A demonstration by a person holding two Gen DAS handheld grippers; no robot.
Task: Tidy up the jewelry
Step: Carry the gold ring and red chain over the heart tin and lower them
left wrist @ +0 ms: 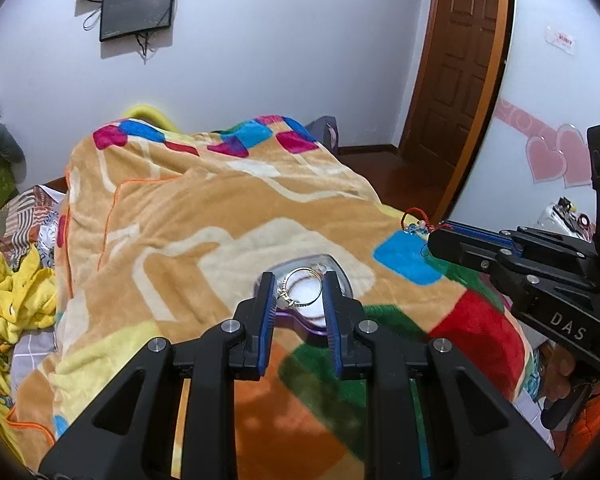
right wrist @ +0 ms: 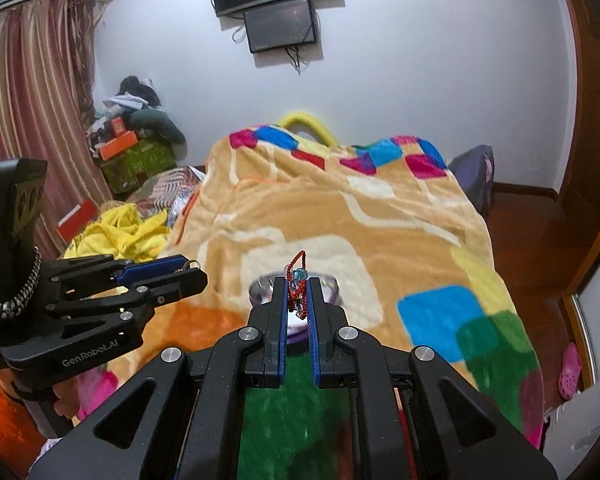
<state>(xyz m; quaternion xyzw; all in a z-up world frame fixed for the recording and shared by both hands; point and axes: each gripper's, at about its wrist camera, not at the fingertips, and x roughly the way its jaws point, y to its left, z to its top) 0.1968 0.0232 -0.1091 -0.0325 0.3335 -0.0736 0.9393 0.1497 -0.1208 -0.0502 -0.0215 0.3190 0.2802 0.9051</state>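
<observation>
Left gripper (left wrist: 299, 292): jaws part open, a gold ring with fine chain (left wrist: 302, 286) spanning the gap between the blue pads (left wrist: 267, 312); ring touches both pads, so it appears held. Directly beneath, a clear heart-shaped dish (left wrist: 342, 276) with a purple base sits on the bed's patterned blanket (left wrist: 180, 208). Right gripper (right wrist: 298, 296): jaws nearly closed, pinching a red cord bracelet with clear blue beads (right wrist: 298, 280), its loop sticking up past the fingertips. It hovers over the same dish, beside the left gripper.
</observation>
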